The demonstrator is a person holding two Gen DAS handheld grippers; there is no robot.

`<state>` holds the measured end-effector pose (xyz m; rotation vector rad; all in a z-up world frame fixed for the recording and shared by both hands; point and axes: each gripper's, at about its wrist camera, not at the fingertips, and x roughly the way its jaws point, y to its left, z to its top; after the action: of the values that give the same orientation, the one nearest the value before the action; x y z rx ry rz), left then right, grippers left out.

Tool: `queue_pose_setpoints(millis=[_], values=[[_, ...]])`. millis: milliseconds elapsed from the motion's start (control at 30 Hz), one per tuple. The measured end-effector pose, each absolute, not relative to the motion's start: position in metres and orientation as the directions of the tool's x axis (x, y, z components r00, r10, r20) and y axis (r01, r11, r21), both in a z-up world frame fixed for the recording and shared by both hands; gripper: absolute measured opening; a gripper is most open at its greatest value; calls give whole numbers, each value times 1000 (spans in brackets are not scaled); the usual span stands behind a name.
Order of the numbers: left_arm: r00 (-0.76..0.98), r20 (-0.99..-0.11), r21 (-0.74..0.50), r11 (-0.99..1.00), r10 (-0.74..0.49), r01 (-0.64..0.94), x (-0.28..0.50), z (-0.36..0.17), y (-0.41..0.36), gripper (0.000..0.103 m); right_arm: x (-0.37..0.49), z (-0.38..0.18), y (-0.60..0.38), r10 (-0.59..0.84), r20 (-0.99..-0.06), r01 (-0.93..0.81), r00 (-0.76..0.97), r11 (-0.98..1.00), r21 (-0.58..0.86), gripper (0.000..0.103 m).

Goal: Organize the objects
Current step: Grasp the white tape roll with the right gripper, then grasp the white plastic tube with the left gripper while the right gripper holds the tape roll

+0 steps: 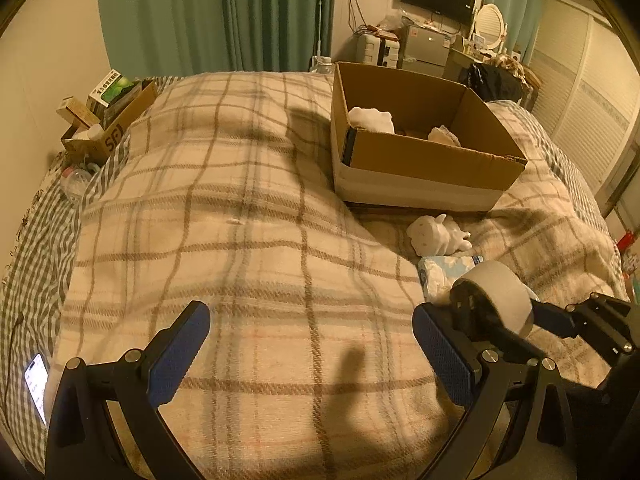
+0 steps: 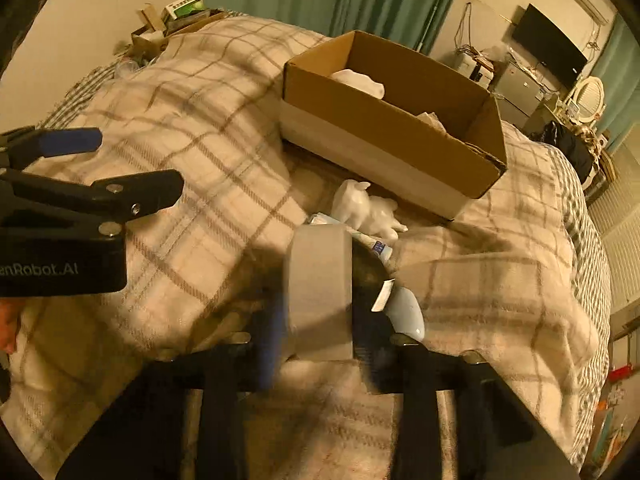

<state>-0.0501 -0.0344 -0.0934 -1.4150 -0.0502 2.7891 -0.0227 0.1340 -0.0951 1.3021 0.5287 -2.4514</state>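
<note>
The right gripper [image 2: 320,316] has its fingers clamped on a roll of tape [image 2: 320,292], one pad against each flat side, low in the middle of the right wrist view and lifted just above the plaid blanket [image 1: 240,240]. The left gripper [image 1: 308,356] hangs with its fingers spread wide and nothing between them, along the bottom of the left wrist view.

The tidying looks partly done. One cardboard box [image 1: 432,160] sits open in the upper right of the left wrist view, and inside it I count two white things: a white plush [image 1: 370,118] at the near-left corner and a smaller white bundle [image 1: 442,135] to its right; what that second one is I cannot tell.

Still out on the blanket, just in front of the box, are one white toy animal [image 1: 438,234] lying on its side and, touching it lower in the frame, one pale blue-and-white packet [image 1: 438,276]. A pale blue rounded thing [image 2: 406,312] peeks out beside the roll; I cannot tell what it is. So the roll and at least two loose items seem left to go in.
</note>
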Motion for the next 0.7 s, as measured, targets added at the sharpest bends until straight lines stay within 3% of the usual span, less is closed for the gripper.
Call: queue_pose_setpoints(millis=[300, 400, 533, 700], values=[[-591, -807, -15, -1000, 15, -4, -48, -92, -30, 103, -29, -53, 179, -427, -754, 429, -499, -878, 214, 29], [-587, -809, -9, -1000, 17, -16, -48, -91, -25, 103, -34, -55, 186, -372, -767, 382, -523, -907, 180, 29], [-585, -811, -3, -999, 30, -46, -48, -91, -14, 103, -37, -60, 199, -446, -752, 368, -484, -884, 288, 29], [-555, -828, -24, -994, 81, -110, -48, -95, 4, 103, -33, -58, 196, -367, -757, 361, -541, -914, 185, 29]])
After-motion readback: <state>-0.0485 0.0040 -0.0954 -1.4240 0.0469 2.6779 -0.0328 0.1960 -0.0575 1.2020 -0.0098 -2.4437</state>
